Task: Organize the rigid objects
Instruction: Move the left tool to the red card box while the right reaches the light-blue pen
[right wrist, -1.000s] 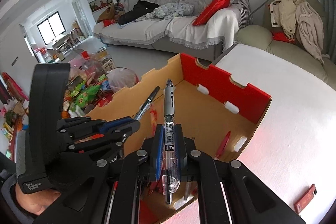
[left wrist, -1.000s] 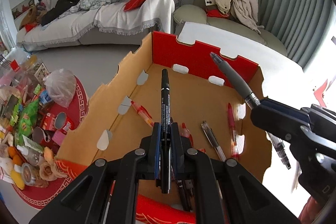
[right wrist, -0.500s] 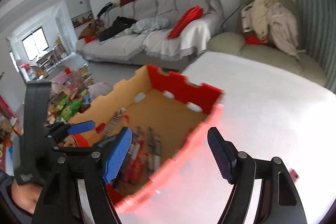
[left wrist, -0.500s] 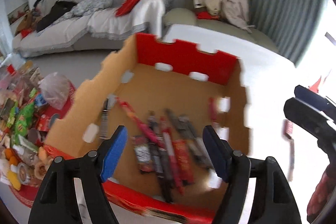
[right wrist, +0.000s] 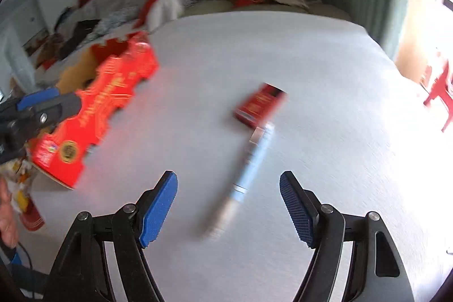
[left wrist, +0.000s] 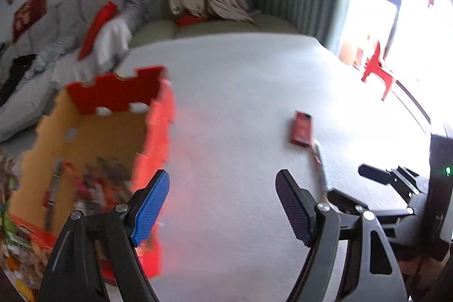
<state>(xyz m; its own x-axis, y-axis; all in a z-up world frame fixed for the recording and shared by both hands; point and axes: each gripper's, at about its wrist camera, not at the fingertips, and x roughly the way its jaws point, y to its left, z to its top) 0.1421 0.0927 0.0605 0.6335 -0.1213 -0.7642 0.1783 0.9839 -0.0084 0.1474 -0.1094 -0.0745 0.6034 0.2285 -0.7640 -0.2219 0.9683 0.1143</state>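
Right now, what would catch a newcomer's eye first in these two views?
The red-and-tan cardboard box at the left of the white table, with pens lying inside. Then the light-blue pen lying loose ahead of the open right gripper, one end beside a small red packet. The left gripper is open too.

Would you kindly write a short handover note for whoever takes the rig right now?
Left gripper: open, empty, over the white table.
Right gripper: open, empty, facing the light-blue pen.
Red-and-tan cardboard box at the table's left edge holds several pens.
Left to do: the blue pen and small flat red box beside it lie on the table.
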